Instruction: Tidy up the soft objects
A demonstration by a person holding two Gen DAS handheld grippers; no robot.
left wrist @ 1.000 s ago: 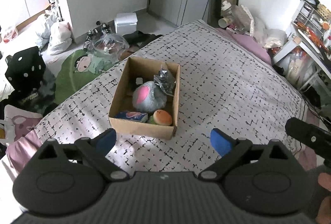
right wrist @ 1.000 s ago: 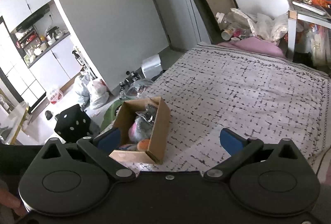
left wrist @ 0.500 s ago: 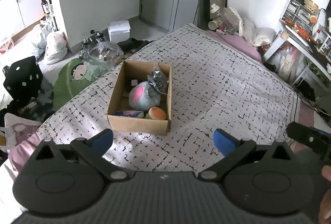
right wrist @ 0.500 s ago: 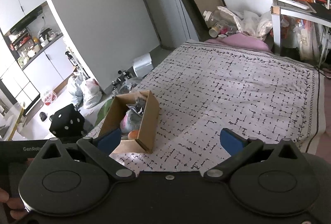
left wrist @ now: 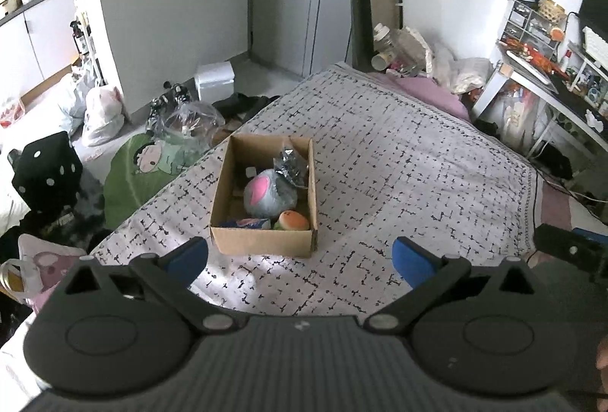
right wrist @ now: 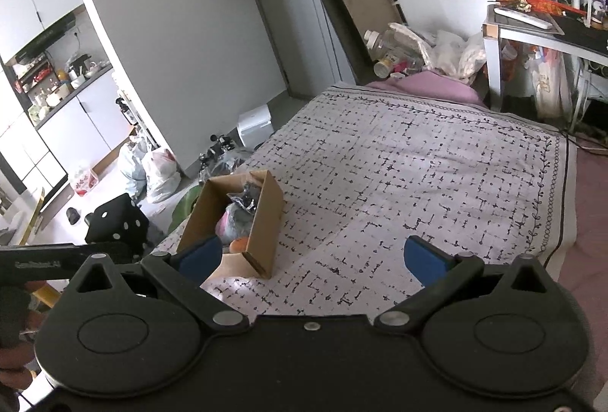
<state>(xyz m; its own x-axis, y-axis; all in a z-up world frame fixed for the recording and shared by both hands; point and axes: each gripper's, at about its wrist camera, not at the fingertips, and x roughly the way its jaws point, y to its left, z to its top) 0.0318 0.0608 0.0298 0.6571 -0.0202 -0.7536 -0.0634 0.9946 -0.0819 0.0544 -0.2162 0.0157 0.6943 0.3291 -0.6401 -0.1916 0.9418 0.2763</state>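
Seen left to right across a bedroom: black dice-shaped cushion (left wrist: pixel 47 170) on the cluttered floor, then open brown cardboard box (left wrist: pixel 262 199) near the left edge of a bed under a grey-white coverlet with black dash print (left wrist: pixel 399 161). Packed inside the box, nothing loose on the bedding around it: round grey plush ball with a pink patch (left wrist: pixel 268 193) in the middle, crinkled dark foil-like bag (left wrist: pixel 288 165) at the far right corner, small orange-and-cream plush (left wrist: pixel 293 221) at the near right corner, flat blue printed packet (left wrist: pixel 249 223) along the near wall. Judged light, yielding and unbreakable; plush likely to squash and spring back, best pinched across its middle; foil bag likely slippery, better taken at a crease. Left gripper (left wrist: pixel 300 258) held above the bedding short of the box, blue-padded tongs spread wide, nothing between them. Right gripper (right wrist: pixel 311 258) likewise well short, tongs wide apart and empty, box just beyond its left pad. Sorting apparently done or nearly so.
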